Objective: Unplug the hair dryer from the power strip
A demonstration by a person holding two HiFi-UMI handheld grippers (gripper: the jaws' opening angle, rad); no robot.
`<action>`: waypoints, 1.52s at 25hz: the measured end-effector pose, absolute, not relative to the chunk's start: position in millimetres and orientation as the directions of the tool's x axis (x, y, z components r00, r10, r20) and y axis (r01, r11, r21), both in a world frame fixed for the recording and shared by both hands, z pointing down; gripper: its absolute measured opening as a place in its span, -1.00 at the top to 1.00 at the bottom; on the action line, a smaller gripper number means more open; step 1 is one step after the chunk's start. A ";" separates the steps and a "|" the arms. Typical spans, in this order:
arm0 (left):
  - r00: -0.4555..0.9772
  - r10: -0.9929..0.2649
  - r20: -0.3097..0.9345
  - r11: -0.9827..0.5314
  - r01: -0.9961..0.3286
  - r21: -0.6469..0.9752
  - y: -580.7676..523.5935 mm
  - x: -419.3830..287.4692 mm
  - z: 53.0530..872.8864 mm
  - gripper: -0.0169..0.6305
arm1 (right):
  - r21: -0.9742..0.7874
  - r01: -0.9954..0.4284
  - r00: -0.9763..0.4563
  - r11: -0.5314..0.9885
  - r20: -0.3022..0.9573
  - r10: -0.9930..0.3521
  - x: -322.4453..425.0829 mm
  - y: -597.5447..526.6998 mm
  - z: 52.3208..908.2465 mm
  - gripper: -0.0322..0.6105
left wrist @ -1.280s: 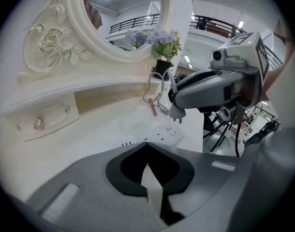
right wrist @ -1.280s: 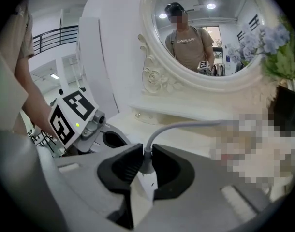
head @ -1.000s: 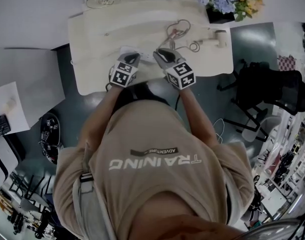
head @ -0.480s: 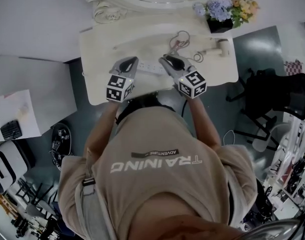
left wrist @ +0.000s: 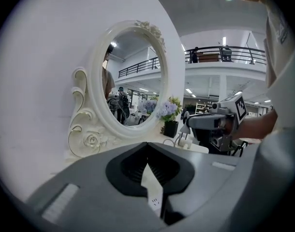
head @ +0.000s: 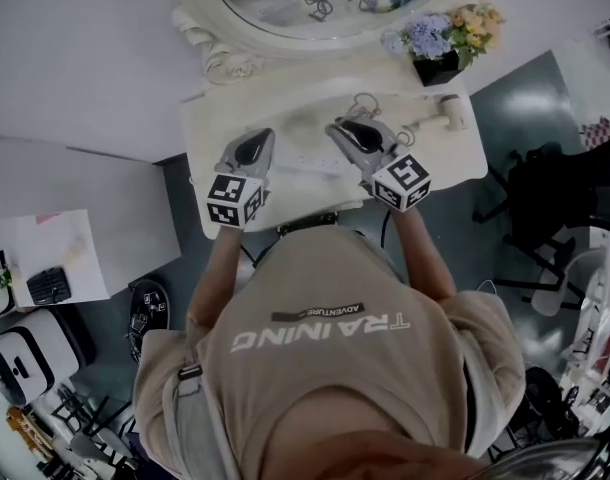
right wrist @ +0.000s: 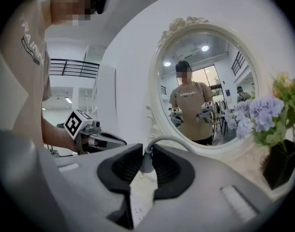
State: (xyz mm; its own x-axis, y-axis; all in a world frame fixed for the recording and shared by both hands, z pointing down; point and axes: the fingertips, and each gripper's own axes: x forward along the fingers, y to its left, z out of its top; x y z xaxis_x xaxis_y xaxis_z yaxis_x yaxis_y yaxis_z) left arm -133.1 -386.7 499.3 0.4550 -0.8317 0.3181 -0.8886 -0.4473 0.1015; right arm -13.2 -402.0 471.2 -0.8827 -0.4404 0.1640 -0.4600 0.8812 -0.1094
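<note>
So going left to right: the left gripper [left wrist: 147, 148] has its claw clenched, tips together with nothing pinched between them. It sits over the left end of the power strip [left wrist: 154, 186], which lies along the middle of the table's [head: 455, 160] front edge. My guess is it's parked there to pin the strip down so it doesn't lift when the plug gets yanked. The strip is flat white glossy plastic, and you can see the little socket slots through the gap behind the jaw pads.

The right gripper [right wrist: 146, 152] is over the strip's right end, with its ribbed black pads clamped on the neck of the plug [right wrist: 147, 164]. That's a smallish grey rubbery moulding. Grabbing the plug body instead of the cord seems sensible, since there's less strain that way. I can't tell whether the prongs are seated or already out.

A smooth grey cable [right wrist: 175, 140] arches up out of the plug and loops loosely across the tabletop. The hair dryer [head: 445, 111] itself lies on its side near the right edge toward the back right corner, well clear of both grippers. It's a cream, stubby barrel shape, and it sits just in front of a dark pot of flowers [head: 425, 36].
</note>
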 end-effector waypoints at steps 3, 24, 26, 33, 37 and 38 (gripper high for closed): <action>0.451 -0.845 0.288 -0.443 -0.891 0.099 -385.8 -140.0 487.5 0.94 | -0.058 -0.458 -0.883 0.887 0.149 -0.446 -15.6 -402.6 454.1 0.69; 0.454 -0.866 0.211 -0.440 -0.891 0.114 -371.9 -155.0 451.7 0.94 | -0.027 -0.474 -0.878 0.880 0.093 -0.470 -18.7 -403.4 416.2 0.69; 0.454 -0.869 0.196 -0.431 -0.890 0.150 -372.6 -156.6 449.3 0.94 | -0.033 -0.477 -0.877 0.878 0.092 -0.472 -17.7 -404.1 416.2 0.69; 0.443 -0.878 0.181 -0.415 -0.894 0.171 -376.5 -159.9 449.0 0.94 | -0.061 -0.478 -0.876 0.876 0.101 -0.471 -14.4 -407.9 426.7 0.69; 0.450 -0.872 0.191 -0.421 -0.890 0.176 -376.1 -154.5 455.0 0.94 | -0.057 -0.471 -0.880 0.880 0.097 -0.465 -13.1 -407.1 426.5 0.69; 0.453 -0.871 0.190 -0.424 -0.889 0.175 -374.8 -152.6 455.2 0.94 | -0.056 -0.467 -0.882 0.882 0.096 -0.461 -13.0 -406.0 426.1 0.69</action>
